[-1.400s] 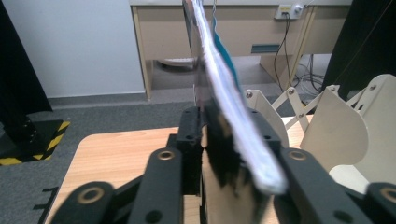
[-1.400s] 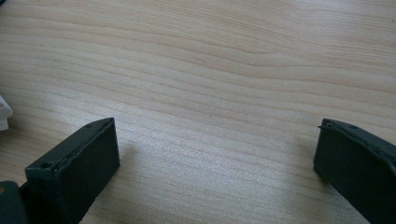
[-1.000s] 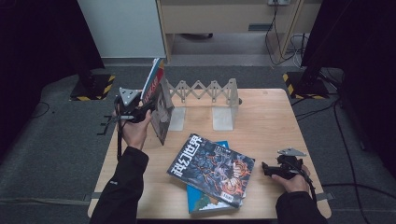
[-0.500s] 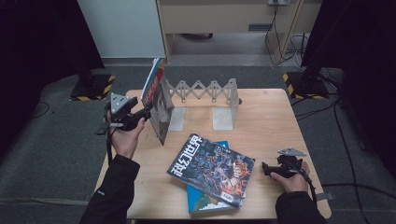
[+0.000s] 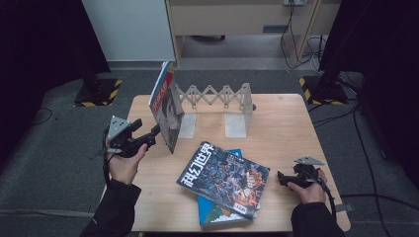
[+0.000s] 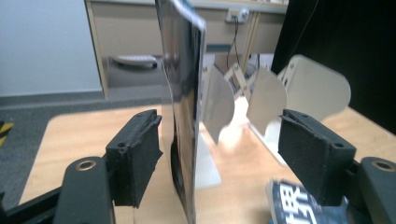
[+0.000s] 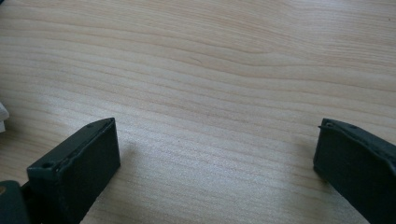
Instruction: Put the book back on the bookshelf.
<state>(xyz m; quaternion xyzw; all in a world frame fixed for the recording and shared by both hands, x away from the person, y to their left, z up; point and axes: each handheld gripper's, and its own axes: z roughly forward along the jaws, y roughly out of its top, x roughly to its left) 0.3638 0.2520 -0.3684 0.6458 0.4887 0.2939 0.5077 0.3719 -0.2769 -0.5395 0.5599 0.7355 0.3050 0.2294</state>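
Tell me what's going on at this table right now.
A person is shelving magazines in an expanding rack. The left gripper has just been opening around the upright magazine at the rack's left end; its fingers stand clear of it. The right gripper rests open on the table beside two stacked magazines.

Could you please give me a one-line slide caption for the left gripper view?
Left gripper, jaws just opening, straddles the edge of an upright magazine leaning by the white accordion book rack on the wooden table.

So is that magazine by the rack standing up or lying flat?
Standing up, a bit tilted. The magazine rests on its bottom edge against the folding rack; the left gripper has just been opening, pads apart from it.
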